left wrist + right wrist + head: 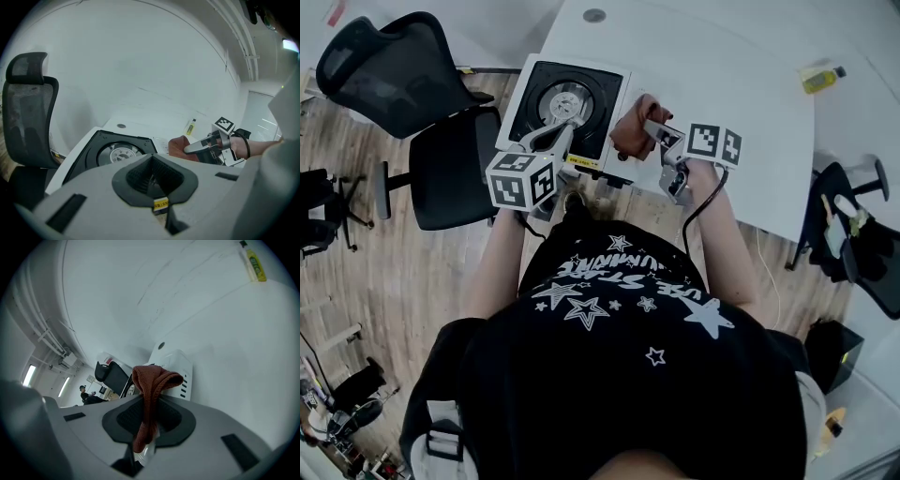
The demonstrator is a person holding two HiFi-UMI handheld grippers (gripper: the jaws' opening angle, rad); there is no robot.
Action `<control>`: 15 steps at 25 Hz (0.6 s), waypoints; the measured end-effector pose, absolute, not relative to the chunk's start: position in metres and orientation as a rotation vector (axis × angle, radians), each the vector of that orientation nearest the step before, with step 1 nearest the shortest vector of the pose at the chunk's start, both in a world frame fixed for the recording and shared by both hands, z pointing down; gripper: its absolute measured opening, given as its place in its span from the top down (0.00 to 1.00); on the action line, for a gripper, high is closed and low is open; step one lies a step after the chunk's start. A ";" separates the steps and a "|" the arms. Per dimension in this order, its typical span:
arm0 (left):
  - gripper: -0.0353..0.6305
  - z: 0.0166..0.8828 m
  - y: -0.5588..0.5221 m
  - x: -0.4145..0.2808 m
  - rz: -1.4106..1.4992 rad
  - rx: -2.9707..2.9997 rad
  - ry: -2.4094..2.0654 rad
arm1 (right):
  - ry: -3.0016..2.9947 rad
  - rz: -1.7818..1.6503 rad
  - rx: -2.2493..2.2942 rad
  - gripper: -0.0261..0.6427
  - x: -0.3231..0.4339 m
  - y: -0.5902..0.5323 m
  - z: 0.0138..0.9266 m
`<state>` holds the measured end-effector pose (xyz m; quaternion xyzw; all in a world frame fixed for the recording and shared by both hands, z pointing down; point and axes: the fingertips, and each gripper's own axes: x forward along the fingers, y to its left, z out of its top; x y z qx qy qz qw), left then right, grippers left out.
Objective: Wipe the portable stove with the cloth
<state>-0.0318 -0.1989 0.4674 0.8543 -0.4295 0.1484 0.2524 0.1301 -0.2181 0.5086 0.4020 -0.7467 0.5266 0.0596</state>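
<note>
The portable stove point(602, 92) is white with a black top and a round burner, and stands at the near left corner of the white table point(727, 56). My left gripper point(567, 125) reaches over its front edge with jaws shut and nothing visible between them. My right gripper point(649, 127) is shut on a rust-brown cloth point(628, 133) at the stove's right side. In the right gripper view the cloth point(152, 380) hangs folded out of the jaws, and the stove's white vented side point(177, 365) lies just beyond. The left gripper view shows the stove point(96, 152) and the cloth point(179, 145).
A black mesh office chair point(403, 80) stands left of the table, close to the stove. A small yellow-green bottle point(821, 79) lies at the table's far right. Bags and gear point(853, 234) sit on the floor to the right. The person stands at the table's near edge.
</note>
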 end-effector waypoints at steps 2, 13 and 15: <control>0.94 0.468 -0.195 -0.029 0.404 2.325 -1.165 | -2.254 1.595 1.235 0.88 0.138 -0.214 0.509; 0.94 0.474 -0.171 -0.019 0.410 2.315 -1.152 | -2.240 1.613 1.287 0.88 0.155 -0.193 0.508; 0.94 0.473 -0.169 -0.020 0.405 2.312 -1.161 | -2.260 1.616 1.279 0.88 0.152 -0.193 0.502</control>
